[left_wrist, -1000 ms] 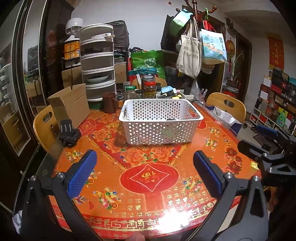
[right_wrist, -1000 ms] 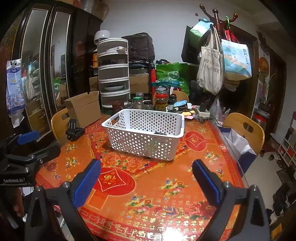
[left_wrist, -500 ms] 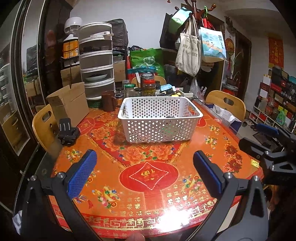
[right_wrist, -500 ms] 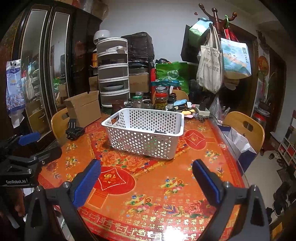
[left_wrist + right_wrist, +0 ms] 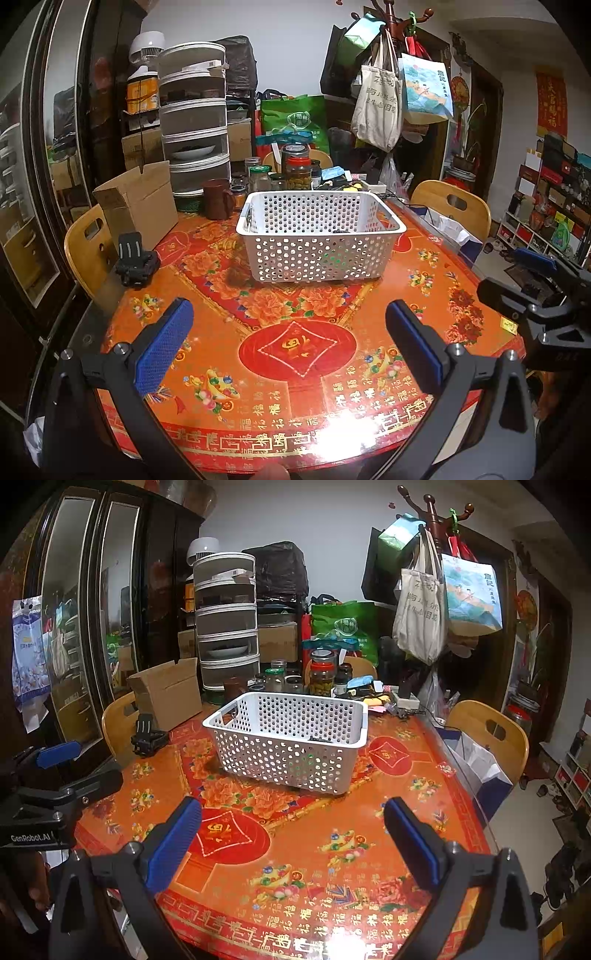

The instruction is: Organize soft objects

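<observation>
A white perforated plastic basket [image 5: 320, 236] stands on the red and orange patterned table [image 5: 295, 350]; it also shows in the right wrist view [image 5: 288, 749]. Something dark and something green show faintly inside it through the holes. My left gripper [image 5: 288, 343] is open and empty, held above the table's near edge, well short of the basket. My right gripper [image 5: 291, 834] is open and empty, also above the near part of the table. Each gripper shows at the edge of the other's view. No loose soft object lies on the table.
A cardboard box [image 5: 138, 203], a black mount [image 5: 135, 258], a brown mug [image 5: 218, 199] and several jars [image 5: 295, 168] stand at the table's far side. Wooden chairs [image 5: 456, 206] ring the table. A coat rack with bags [image 5: 384, 99] and stacked drawers [image 5: 194, 129] stand behind.
Both views have shifted only slightly; the basket sits a touch lower in frame. Both grippers stay open and empty.
</observation>
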The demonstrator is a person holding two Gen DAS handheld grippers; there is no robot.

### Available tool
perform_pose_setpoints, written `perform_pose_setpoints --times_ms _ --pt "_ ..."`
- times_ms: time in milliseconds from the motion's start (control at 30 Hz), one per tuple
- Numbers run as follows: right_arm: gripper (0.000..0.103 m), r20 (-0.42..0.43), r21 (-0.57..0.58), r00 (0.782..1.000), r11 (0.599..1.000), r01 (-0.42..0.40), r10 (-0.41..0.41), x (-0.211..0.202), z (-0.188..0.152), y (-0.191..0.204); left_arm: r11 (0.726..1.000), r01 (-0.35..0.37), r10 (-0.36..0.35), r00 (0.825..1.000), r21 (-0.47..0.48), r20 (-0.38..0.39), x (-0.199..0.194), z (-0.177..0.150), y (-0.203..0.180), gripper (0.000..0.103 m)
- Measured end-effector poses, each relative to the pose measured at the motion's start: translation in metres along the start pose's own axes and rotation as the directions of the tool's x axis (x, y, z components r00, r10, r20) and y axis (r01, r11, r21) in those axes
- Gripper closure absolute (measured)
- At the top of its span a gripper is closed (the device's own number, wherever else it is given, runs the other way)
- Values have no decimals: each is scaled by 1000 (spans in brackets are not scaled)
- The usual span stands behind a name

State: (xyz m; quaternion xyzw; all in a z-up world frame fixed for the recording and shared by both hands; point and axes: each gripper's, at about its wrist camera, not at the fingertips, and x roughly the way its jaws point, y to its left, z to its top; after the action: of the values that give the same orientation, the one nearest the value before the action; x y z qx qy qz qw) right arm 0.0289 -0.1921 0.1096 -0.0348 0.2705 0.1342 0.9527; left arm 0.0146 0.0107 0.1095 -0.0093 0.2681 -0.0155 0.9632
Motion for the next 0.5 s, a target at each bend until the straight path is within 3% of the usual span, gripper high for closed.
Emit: perform_pose_setpoints --times_ms 500 --pt "4 -4 0 1000 1000 2 -2 2 -4 1 1000 -2 2 1000 -3 -4 2 -4 0 0"
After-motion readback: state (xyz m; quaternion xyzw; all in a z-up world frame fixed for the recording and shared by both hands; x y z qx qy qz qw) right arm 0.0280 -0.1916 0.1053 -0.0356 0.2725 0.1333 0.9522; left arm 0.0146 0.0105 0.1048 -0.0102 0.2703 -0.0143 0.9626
